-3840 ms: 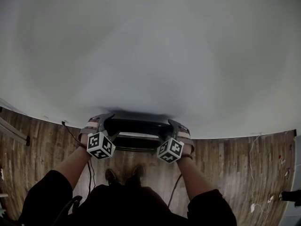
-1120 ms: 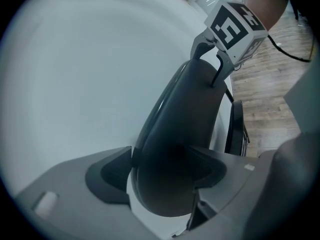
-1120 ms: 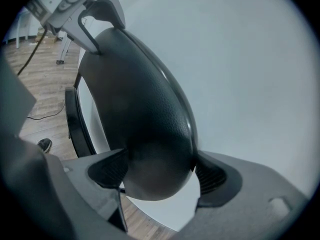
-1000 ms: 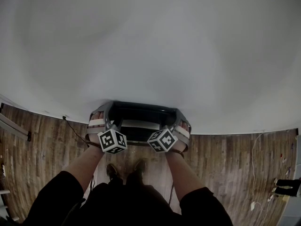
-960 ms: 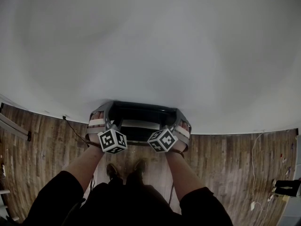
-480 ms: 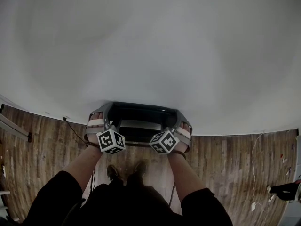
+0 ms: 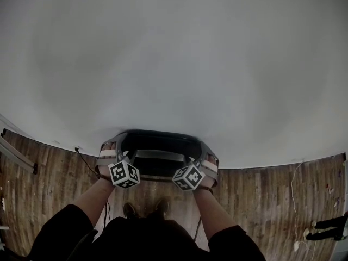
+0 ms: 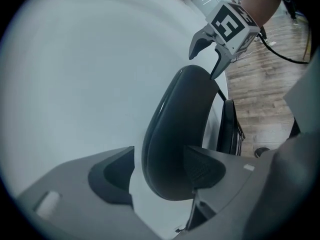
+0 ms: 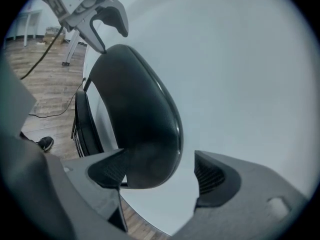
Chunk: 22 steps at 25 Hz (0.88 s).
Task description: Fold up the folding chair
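The black folding chair stands folded flat against the white wall, its curved top rail facing me. My left gripper straddles the rail's left corner and my right gripper its right corner. In the left gripper view the rail passes between the jaws of my left gripper; one pad touches it and a gap shows at the other. In the right gripper view the rail sits against one pad of my right gripper, well clear of the other. Both grippers are open.
The white wall fills the upper view. Wood floor lies below it. A black cable runs along the floor at left, beside a metal bar. My shoes stand under the chair. Another person's legs show far right.
Since 3.8 s ago both grippers have moved inward along the top rail. Over the last second the chair and grippers sit slightly lower in the head view; the hold looks the same.
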Tool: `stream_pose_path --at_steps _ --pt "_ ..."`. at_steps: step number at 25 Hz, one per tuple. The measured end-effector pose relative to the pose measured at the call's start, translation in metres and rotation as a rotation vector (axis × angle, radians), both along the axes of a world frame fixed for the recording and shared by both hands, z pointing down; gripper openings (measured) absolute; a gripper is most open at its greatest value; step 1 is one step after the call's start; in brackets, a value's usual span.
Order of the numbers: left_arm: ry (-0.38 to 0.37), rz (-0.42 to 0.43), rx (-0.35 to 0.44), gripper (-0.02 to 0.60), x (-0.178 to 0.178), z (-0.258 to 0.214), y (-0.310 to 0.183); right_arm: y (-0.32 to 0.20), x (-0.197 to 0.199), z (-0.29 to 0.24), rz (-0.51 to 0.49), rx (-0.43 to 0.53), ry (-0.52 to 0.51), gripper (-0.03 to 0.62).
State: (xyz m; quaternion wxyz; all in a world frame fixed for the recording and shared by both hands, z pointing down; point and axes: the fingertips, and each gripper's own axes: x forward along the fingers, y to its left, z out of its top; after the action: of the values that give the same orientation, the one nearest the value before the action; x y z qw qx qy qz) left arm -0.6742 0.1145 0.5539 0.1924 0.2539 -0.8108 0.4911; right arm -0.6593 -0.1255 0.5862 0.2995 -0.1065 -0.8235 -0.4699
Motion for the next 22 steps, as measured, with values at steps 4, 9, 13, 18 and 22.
stream_pose_path --at_steps 4,9,13,18,22 --pt "-0.014 -0.009 0.002 0.308 0.013 -0.009 0.002 0.006 0.007 -0.014 -0.032 -0.025 -0.038 0.408" --pt "-0.040 -0.014 0.009 0.305 0.026 -0.025 0.004 0.011 0.012 -0.021 -0.055 -0.037 -0.050 0.408" --pt "-0.032 -0.011 0.016 0.296 0.038 -0.026 0.009 0.014 0.029 -0.018 -0.053 -0.020 -0.029 0.408" --pt "-0.026 0.011 0.057 0.287 0.061 -0.029 0.023 0.022 0.056 -0.022 -0.026 -0.010 -0.017 0.408" --pt "-0.023 0.044 0.099 0.282 0.096 -0.033 0.039 0.038 0.097 -0.034 0.010 -0.018 -0.021 0.407"
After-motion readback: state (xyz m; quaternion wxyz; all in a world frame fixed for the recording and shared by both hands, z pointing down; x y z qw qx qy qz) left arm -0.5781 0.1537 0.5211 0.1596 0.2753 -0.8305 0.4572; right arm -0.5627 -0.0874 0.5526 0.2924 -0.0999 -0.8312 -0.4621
